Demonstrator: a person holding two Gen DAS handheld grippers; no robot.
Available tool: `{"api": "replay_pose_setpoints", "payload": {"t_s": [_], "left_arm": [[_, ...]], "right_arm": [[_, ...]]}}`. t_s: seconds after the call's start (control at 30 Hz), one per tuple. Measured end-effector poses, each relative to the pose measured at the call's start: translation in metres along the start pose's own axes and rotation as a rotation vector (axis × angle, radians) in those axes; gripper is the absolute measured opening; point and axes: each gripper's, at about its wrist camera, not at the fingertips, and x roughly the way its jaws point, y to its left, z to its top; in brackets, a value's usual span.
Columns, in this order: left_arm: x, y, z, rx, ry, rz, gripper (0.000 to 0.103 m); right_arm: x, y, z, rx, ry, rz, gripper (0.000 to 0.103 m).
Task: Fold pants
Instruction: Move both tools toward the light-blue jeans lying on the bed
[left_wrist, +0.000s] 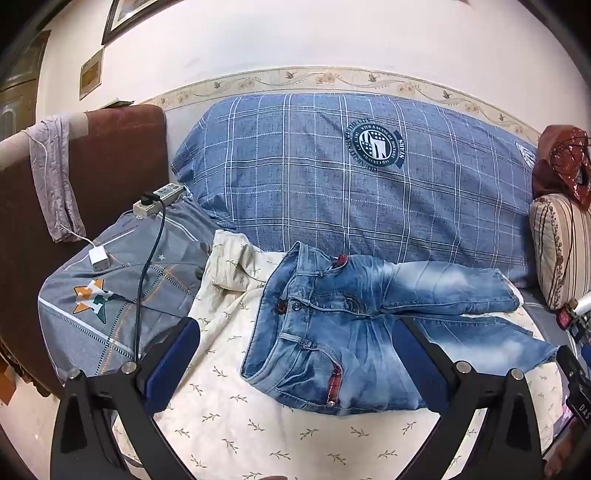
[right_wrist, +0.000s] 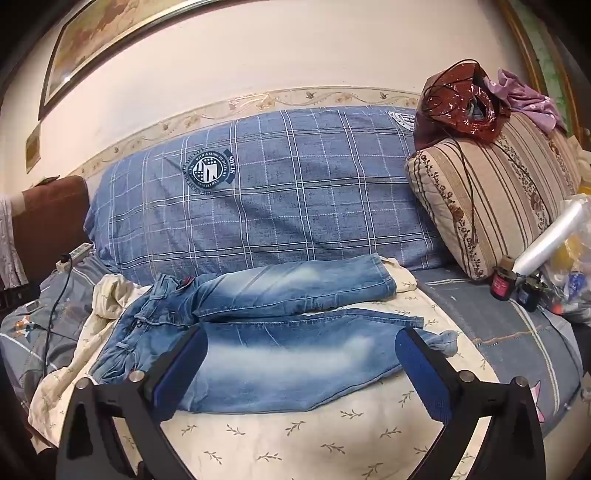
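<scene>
Faded blue jeans (left_wrist: 332, 332) lie spread on a cream leaf-print sheet (left_wrist: 229, 417), waistband to the left and both legs running to the right. My left gripper (left_wrist: 297, 334) is open and empty, its jaws wide, hovering over the waist end. In the right wrist view the jeans (right_wrist: 288, 350) lie across the sheet (right_wrist: 295, 439) with the far leg folded short. My right gripper (right_wrist: 301, 343) is open and empty over the near leg, short of the hem.
A big blue plaid pillow (left_wrist: 332, 177) lies behind the jeans. A grey star-print pillow (left_wrist: 110, 288) with a power strip (left_wrist: 159, 197) and cable is at the left. A striped cushion (right_wrist: 491, 195), a red bag (right_wrist: 458, 99) and small bottles (right_wrist: 502, 280) are at the right.
</scene>
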Motion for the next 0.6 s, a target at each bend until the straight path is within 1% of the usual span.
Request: {"api": "replay_pose_setpoints", "payload": {"t_s": [0.13, 0.23, 0.3, 0.33, 0.6], "left_arm": [[0.002, 0.002, -0.001, 0.012, 0.007, 0.006, 0.103], [0.008, -0.004, -0.003, 0.027, 0.023, 0.020, 0.103], [0.007, -0.003, -0.002, 0.020, 0.020, 0.018, 0.103], [0.006, -0.003, -0.003, 0.019, 0.018, 0.018, 0.103], [0.006, -0.004, -0.002, 0.032, 0.019, 0.014, 0.103]], "right_arm": [[0.000, 0.003, 0.000, -0.028, -0.002, -0.010, 0.103], [0.000, 0.006, 0.002, -0.033, -0.001, -0.012, 0.103], [0.000, 0.009, 0.004, -0.041, -0.004, -0.016, 0.103], [0.001, 0.017, 0.004, -0.020, -0.001, -0.007, 0.103], [0.001, 0.011, 0.009, -0.021, -0.003, -0.003, 0.103]]}}
